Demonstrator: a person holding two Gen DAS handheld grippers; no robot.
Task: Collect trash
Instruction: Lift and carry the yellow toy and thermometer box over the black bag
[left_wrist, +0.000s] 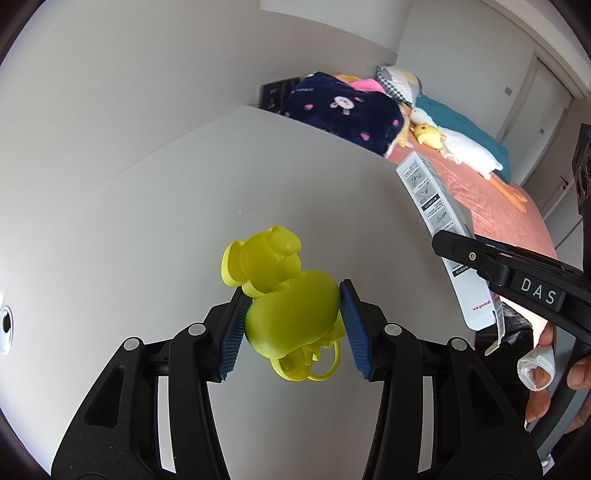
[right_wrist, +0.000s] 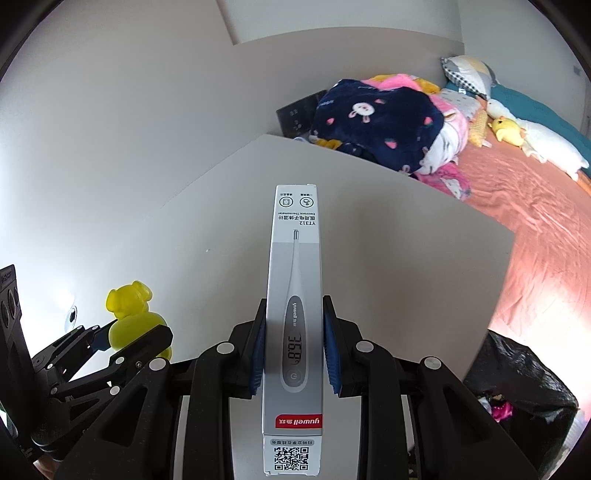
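Note:
A yellow-green plastic toy figure (left_wrist: 291, 310) hangs above the white tabletop (left_wrist: 184, 206), and my left gripper (left_wrist: 293, 325) is shut on its rounded body between the blue pads. The same toy (right_wrist: 133, 317) shows at the lower left of the right wrist view, with the left gripper (right_wrist: 107, 341) around it. My right gripper (right_wrist: 293, 343) is shut on a long grey-white thermometer box (right_wrist: 293, 295), which points away from the camera. That box (left_wrist: 439, 221) also appears at the right edge of the left wrist view, held by the right gripper's black fingers (left_wrist: 495, 266).
A bed with a salmon sheet (right_wrist: 535, 221) lies beyond the table, piled with a navy blanket (right_wrist: 380, 122) and plush toys (right_wrist: 509, 129). A black trash bag (right_wrist: 517, 384) stands open at the table's right side. A person's hand (left_wrist: 550, 373) with a bandaged finger shows at the right.

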